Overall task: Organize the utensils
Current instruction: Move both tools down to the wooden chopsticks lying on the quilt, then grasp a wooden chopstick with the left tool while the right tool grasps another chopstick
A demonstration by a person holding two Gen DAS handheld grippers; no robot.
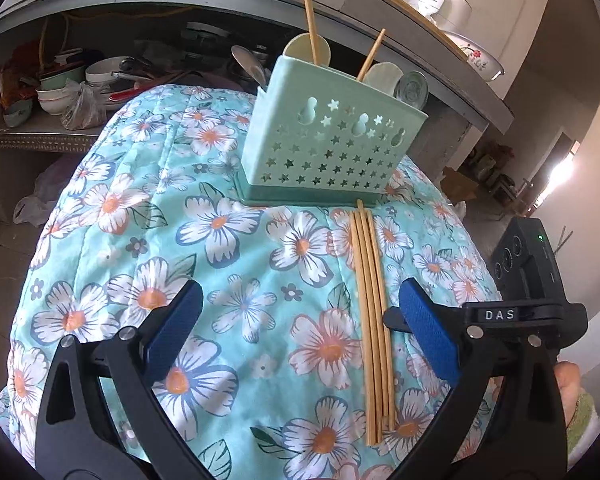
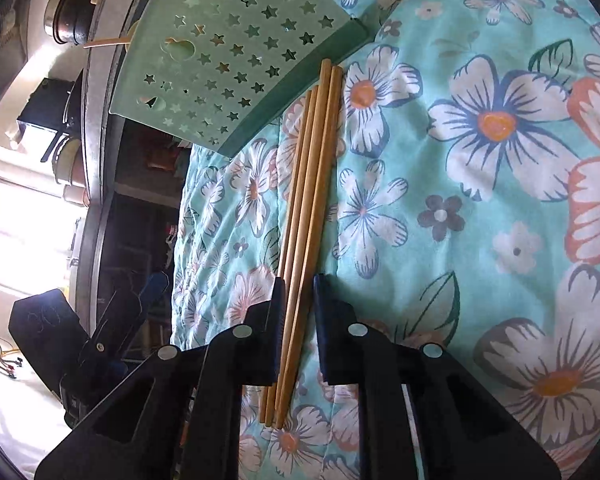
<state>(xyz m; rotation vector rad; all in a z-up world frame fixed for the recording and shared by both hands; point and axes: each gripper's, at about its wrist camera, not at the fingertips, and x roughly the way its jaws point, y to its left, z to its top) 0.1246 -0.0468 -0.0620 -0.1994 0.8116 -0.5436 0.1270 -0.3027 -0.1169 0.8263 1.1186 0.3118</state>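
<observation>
Right claw (image 2: 296, 328) narrow around the chopsticks (image 2: 308, 208), apparently gripping; next, lift them into the far holder (image 2: 228, 64). Left claw (image 1: 300, 332) wide.

The left hand-held gripper (image 1: 300, 332) has glossy black plastic arms with triangular cut-outs, round silver screws at the pivots, and royal-blue textured pads (image 1: 428, 332) on its fingers. A black block on its right side bears a small label reading "DAS". The right hand-held gripper (image 2: 296, 320) is the same black frame with silver screws, its pads seen edge-on and dark. At the left view's right edge shows a green-and-white cuff (image 1: 584, 424).
</observation>
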